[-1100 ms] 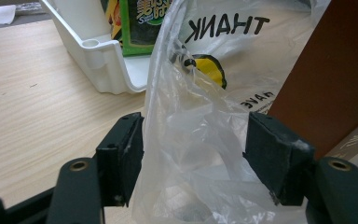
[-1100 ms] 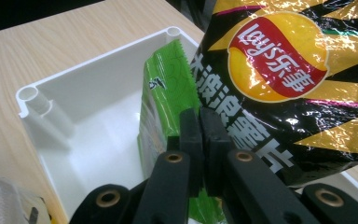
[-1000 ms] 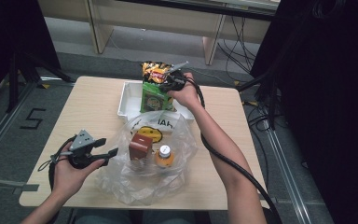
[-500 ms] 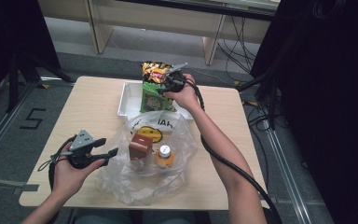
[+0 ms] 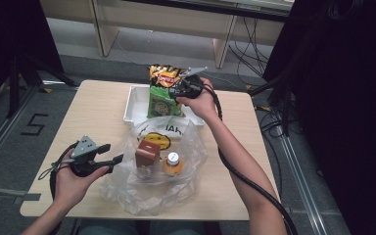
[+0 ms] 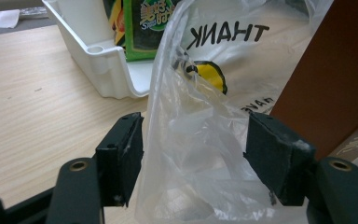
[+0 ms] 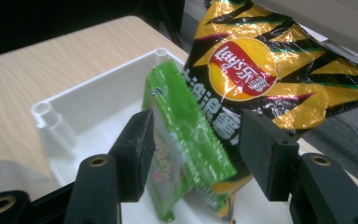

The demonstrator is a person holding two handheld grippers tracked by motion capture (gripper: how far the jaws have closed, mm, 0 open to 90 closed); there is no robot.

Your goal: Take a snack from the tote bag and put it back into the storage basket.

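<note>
The lower parts of the green snack packet (image 7: 182, 154) and of the yellow-and-black Lay's bag (image 7: 265, 79) sink behind the wall of the white tray (image 5: 133, 105), and in the right gripper view the green packet's print is too blurred to read, while the bag's upper corner is cut off by the frame edge. In the left gripper view the brown carton (image 6: 331, 79) runs off to the right, so no label on it can be made out. The right claw (image 7: 196, 140) has just been opening: its jaws now stand wide on either side of the green packet's serrated top edge, with the pads clear of it, and the packet stands upright in the tray just in front of the Lay's bag. The left claw (image 6: 193, 154) is also well open near the tray, on the tabletop (image 5: 98, 112), with a fold of the clear plastic bag (image 5: 152, 191) rising between its pads, not pinched. The bag shows "THANK" mirrored above a yellow smiley; inside it, nearer the person than the tray, stand the carton and a small orange bottle (image 5: 172, 164).
</note>
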